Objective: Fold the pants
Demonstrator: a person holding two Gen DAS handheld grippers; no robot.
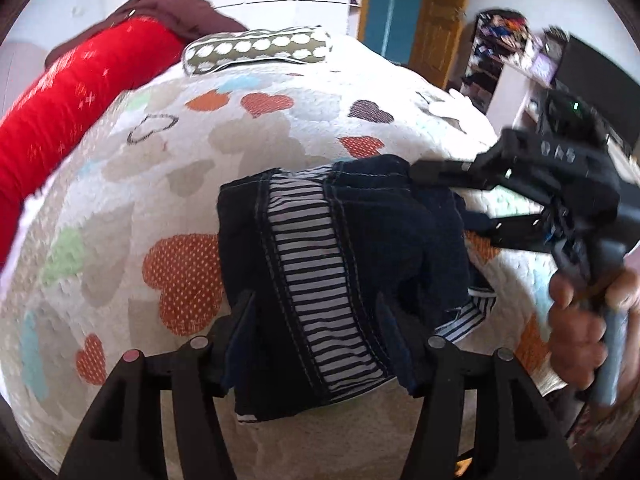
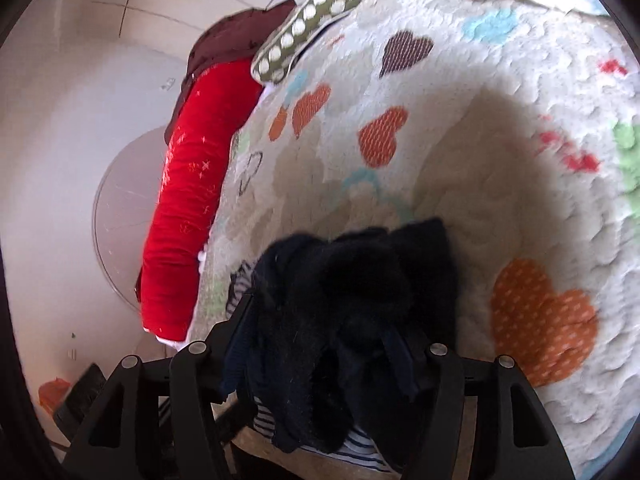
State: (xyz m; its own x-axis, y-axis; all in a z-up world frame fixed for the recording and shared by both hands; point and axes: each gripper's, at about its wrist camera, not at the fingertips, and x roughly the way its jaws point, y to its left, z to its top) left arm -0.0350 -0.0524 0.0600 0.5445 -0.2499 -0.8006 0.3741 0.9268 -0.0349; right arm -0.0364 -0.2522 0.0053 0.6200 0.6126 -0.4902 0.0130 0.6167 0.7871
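— Where are the dark navy pants with the striped black-and-white side panel (image 1: 320, 264) found?

— They are held up over the white quilted bedspread with coloured hearts (image 1: 168, 184), bunched between the two tools. In the left wrist view the cloth is seen filling the gap of the left hand-held gripper (image 1: 316, 320), its fingers (image 1: 240, 320) spread wide, with the fabric caught between them and draped down past them.

— And the other side?

— The right hand-held gripper (image 1: 444, 184) is seen at the right edge of the pants, its black fingers narrowed around a fold of navy cloth. In the right wrist view the same right hand-held gripper (image 2: 320, 344) is stuffed with a thick dark wad of the pants (image 2: 352, 304), striped lining showing underneath. The person's hand (image 1: 580, 320) is wrapped around that tool's handle.

— What else is shown on the bed?

— A long red bolster with small sparkle marks (image 1: 68, 100) is laid along the far left edge, a brown cushion (image 1: 176, 8) behind it, and an olive pillow with white dots (image 1: 256, 50) near the far end. A wooden door frame (image 1: 440, 12) is visible beyond.
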